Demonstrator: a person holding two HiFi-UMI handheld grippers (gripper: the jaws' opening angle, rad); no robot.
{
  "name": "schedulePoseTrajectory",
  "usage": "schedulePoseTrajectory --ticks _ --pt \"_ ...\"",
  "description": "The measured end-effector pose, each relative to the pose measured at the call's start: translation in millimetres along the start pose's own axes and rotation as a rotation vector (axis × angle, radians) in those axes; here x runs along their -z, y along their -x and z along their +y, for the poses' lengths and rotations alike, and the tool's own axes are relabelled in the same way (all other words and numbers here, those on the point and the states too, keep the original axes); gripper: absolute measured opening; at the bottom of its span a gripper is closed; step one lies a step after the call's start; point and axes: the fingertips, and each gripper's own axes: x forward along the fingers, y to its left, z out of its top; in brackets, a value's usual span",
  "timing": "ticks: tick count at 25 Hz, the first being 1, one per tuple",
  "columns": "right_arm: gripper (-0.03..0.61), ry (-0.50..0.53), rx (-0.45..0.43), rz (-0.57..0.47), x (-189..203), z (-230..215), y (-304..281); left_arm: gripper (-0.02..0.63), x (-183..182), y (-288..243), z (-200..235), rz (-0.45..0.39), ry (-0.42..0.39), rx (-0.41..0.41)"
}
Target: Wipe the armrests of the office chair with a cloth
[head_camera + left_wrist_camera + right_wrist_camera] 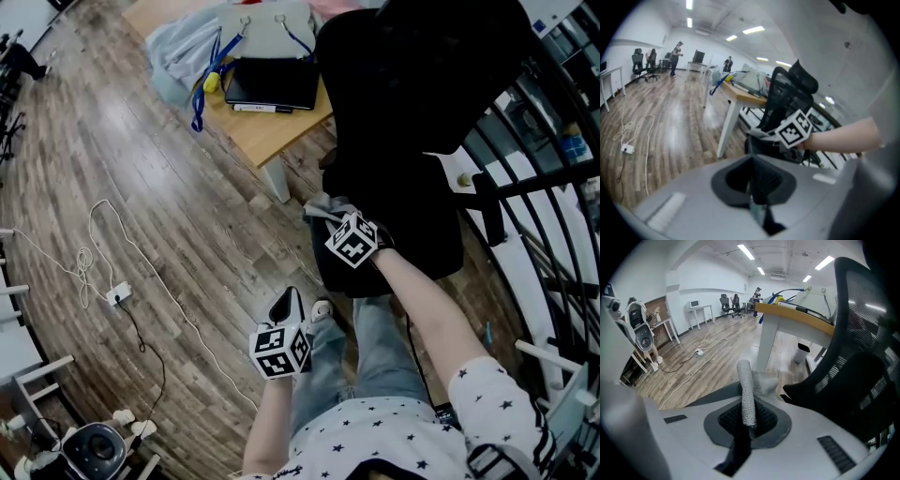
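right gripper view shows the right gripper (749, 420) clamped on a grey cloth (746, 385), which stands up from the jaws as a tight twisted roll with a looser fold behind it. the roll sits just beside the front end of the black armrest (811, 392) of the chair (862, 357); i cannot tell whether it touches it. in the head view the cloth is at the chair's side nearest the desk (272, 127). the left gripper (753, 180) has its jaws together with nothing between them and hangs low over the wood floor (141, 187), well apart from the chair.

my judgement is that the wipe has barely begun. only a narrow roll is pinched, so dragging it along the armrest could pull it out, or leave only a thin strip of cloth on the surface. nothing steadies the chair, so a firm push may turn it away.
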Motion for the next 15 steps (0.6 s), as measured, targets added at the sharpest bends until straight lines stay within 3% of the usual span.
schedulePoseTrajectory --ticks 15 --pt "0.025 -0.031 0.015 -0.005 17.5 30.0 13.4 0.008 13.7 16.4 2.0 0.0 -0.016 0.03"
